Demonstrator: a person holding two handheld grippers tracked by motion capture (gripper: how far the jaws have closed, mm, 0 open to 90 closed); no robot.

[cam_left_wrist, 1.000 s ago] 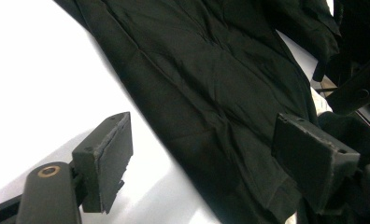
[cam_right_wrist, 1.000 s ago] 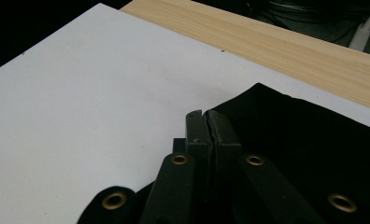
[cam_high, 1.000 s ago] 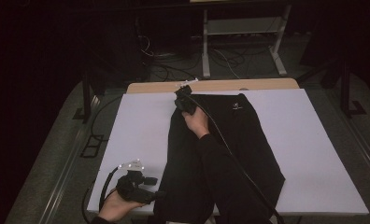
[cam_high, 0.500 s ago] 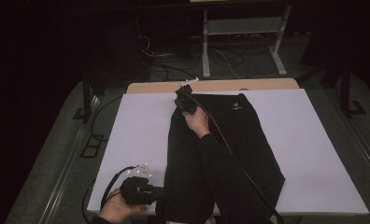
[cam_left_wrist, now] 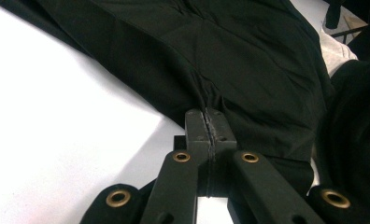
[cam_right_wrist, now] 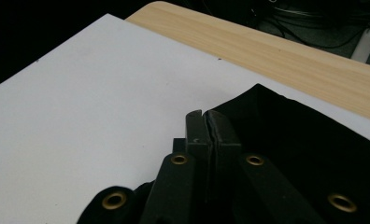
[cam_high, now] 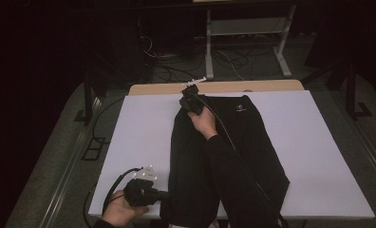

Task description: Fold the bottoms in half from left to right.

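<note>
A black garment [cam_high: 259, 137] lies lengthwise on the white board [cam_high: 138, 128], a small white logo near its far end. My left gripper [cam_high: 166, 194] is at the garment's near left edge. Its jaws have just been closing and now stand shut, pinching a fold of the black cloth [cam_left_wrist: 248, 60] at the left gripper's [cam_left_wrist: 206, 112] tips. My right gripper [cam_high: 186, 99] is at the garment's far left corner, and the sleeved arm lies over the cloth. In the right gripper view my right gripper [cam_right_wrist: 205, 113] is shut on the corner of the garment [cam_right_wrist: 290, 135].
The white board [cam_right_wrist: 94, 84] rests on a wooden table whose far edge [cam_high: 157, 89] shows beyond it. A metal frame [cam_high: 245, 28] and floor cables [cam_high: 176, 61] stand behind the table. The left gripper's cable [cam_high: 111, 190] loops off the near left corner.
The left gripper's jaws went from open to shut on the garment's near left edge, and the hand shifted slightly toward the cloth. The right hand and gripper have not moved.
</note>
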